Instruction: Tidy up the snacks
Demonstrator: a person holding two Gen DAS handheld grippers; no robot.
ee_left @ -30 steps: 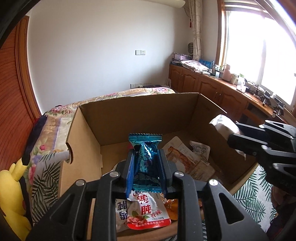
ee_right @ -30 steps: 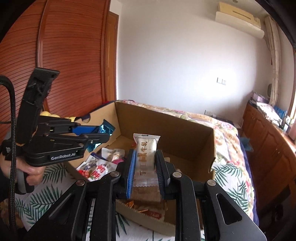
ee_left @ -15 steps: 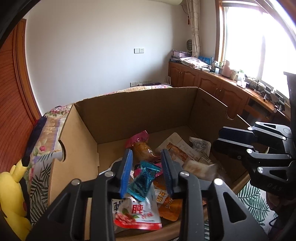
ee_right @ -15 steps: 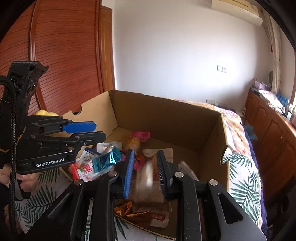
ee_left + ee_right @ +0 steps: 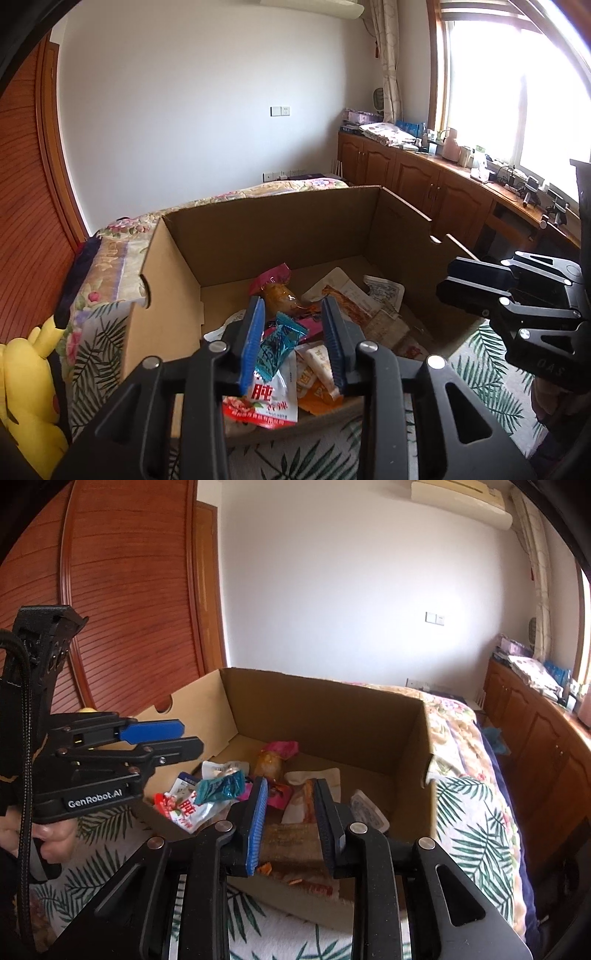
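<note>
An open cardboard box [image 5: 280, 229] sits on the bed with several snack packets inside. My left gripper [image 5: 292, 306] hangs open over its near edge, and the teal-blue snack packet [image 5: 277, 345] lies loose below the pads on a red-and-white packet [image 5: 266, 402]. My right gripper [image 5: 291, 784] is open too. The beige snack bar [image 5: 291, 843] lies in the box beneath it, untouched by the pads. From the right wrist view the left gripper [image 5: 192, 736] shows at the left and the teal-blue packet [image 5: 219, 785] rests free in the box.
An orange snack with a pink end [image 5: 279, 291] lies mid-box. The box stands on a leaf-print bedcover [image 5: 472, 812]. A yellow plush toy [image 5: 26, 376] sits at the left, wooden cabinets [image 5: 424, 177] line the window wall, and a person's hand [image 5: 48, 838] holds the left gripper.
Both grippers opened. The teal-blue packet dropped out of the left one and the beige bar out of the right one, both landing in the box.
</note>
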